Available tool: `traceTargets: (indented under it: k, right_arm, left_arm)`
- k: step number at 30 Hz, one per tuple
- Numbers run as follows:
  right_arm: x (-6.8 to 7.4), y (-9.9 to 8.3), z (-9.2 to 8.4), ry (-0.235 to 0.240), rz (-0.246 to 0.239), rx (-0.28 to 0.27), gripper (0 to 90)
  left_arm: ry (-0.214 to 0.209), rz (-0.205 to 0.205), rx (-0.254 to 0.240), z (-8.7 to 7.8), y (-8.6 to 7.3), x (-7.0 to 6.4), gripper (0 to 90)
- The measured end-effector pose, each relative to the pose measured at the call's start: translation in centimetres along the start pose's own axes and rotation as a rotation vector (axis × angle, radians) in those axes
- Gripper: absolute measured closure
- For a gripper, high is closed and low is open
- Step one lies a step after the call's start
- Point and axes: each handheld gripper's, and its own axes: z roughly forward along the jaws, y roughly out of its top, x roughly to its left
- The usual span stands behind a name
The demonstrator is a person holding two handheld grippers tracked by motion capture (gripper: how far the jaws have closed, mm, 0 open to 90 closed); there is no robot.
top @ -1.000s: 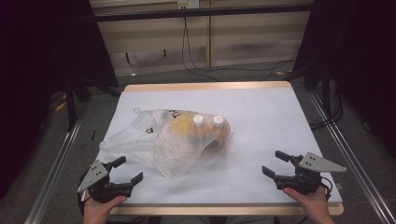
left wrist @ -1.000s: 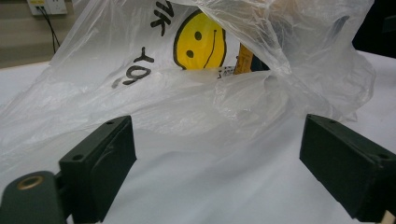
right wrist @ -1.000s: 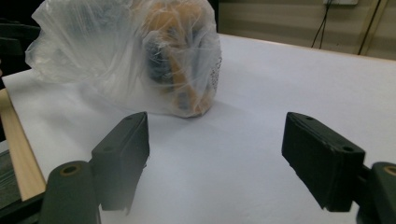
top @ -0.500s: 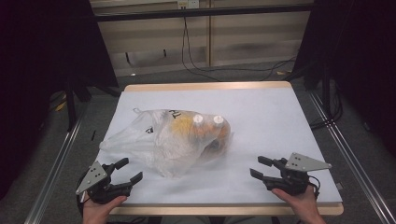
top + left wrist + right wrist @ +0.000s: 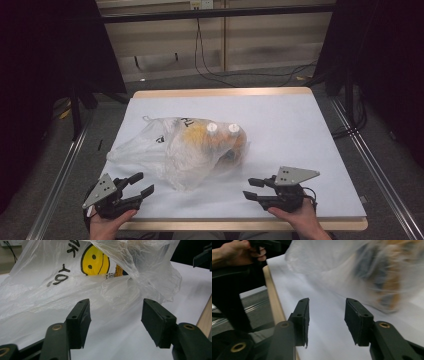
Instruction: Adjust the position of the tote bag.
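While both hands sit at the near edge of the table [image 5: 320, 130], each holds its tool low over the white cover. The left gripper [image 5: 139, 186] is at the near left corner, its jaws pointing toward the middle of the table; they have just been closing, yet they are apart with nothing between them. In the left gripper view the left gripper [image 5: 115, 320] has only white cover in its gap, and the crumpled skirt of the plastic bag [image 5: 75, 282] lies just beyond its tips, not touching them.

At the near right, the right gripper [image 5: 254, 189] points leftward toward the bag; its jaws too have just been closing and are parted around nothing. In the right gripper view the right gripper [image 5: 326, 320] hovers over bare cover near the wooden table edge, with the bag [image 5: 362, 270] blurred and a little way ahead, and the person's other hand [image 5: 239, 253] showing at the top left.

Farther in, the plastic bag [image 5: 185, 150] lies on its side left of the table's centre, clear and wrinkled, with black lettering and a yellow smiley face [image 5: 95, 263] printed on it. Orange and dark contents show through its right half, and two white caps [image 5: 222, 128] sit side by side at its top. Its loose handles trail toward the left edge.

Beyond the table, cables [image 5: 210, 55] hang down a pale wall to the floor.
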Motion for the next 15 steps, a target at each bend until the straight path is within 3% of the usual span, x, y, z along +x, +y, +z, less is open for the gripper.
traceTargets:
  k: [3, 13, 15]
  right_arm:
    - [0.7, 0.7, 1.7, 0.048, -0.023, 0.024, 57.8]
    - [1.1, 2.2, 3.8, 0.083, -0.050, 0.028, 57.9]
    - [1.0, 2.7, 4.3, 0.087, -0.064, 0.027, 59.3]
  left_arm:
    - [-0.023, -0.002, -0.001, 0.0, 0.1, -0.2, 44.6]
    - [-0.066, -0.014, -0.006, 0.9, 1.0, -0.7, 48.1]
    - [-0.085, -0.001, -0.003, 1.4, 1.5, -0.7, 49.4]
